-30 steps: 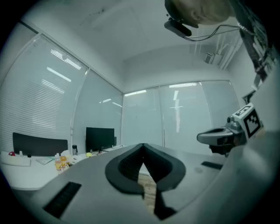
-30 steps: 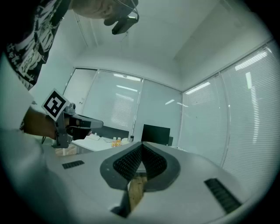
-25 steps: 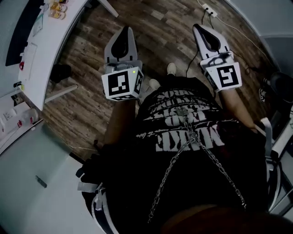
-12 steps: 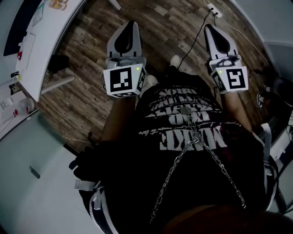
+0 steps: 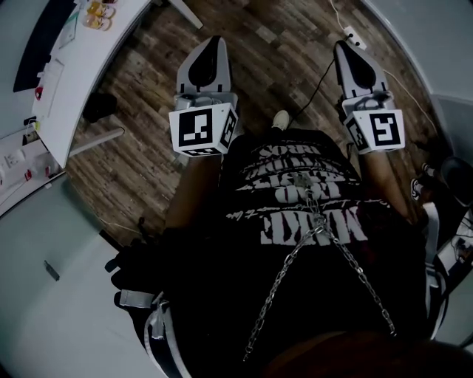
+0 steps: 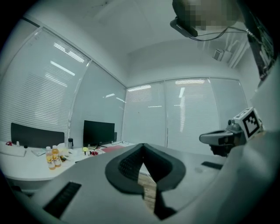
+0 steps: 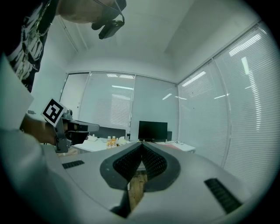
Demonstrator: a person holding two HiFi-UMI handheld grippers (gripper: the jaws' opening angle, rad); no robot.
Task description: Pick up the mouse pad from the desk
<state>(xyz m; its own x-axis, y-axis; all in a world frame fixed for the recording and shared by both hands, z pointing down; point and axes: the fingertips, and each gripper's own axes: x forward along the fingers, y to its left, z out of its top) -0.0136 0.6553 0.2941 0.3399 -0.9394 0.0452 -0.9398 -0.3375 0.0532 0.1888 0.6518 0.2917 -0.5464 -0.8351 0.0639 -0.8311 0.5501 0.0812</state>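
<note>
Both grippers are held level in front of the person, over a wooden floor. My left gripper (image 5: 210,40) is shut with nothing between its jaws, and its closed tip (image 6: 142,146) points toward a white desk (image 5: 87,70). My right gripper (image 5: 344,46) is also shut and empty (image 7: 141,144). A flat reddish pad (image 6: 113,148), which may be the mouse pad, lies on the desk beside a dark monitor (image 6: 98,132). It shows faintly as the reddish pad (image 7: 174,146) in the right gripper view. Neither gripper is near it.
The desk runs along the upper left, with small bottles (image 5: 100,13) (image 6: 52,157) and clutter on it. A second monitor (image 6: 37,135) stands further left. A power strip (image 5: 352,35) and its cable lie on the floor by the right gripper. Glass walls with blinds lie beyond.
Both grippers have been carried forward over the floor with the person; the power strip now lies beside the right gripper's tip. The jaws stay shut.
</note>
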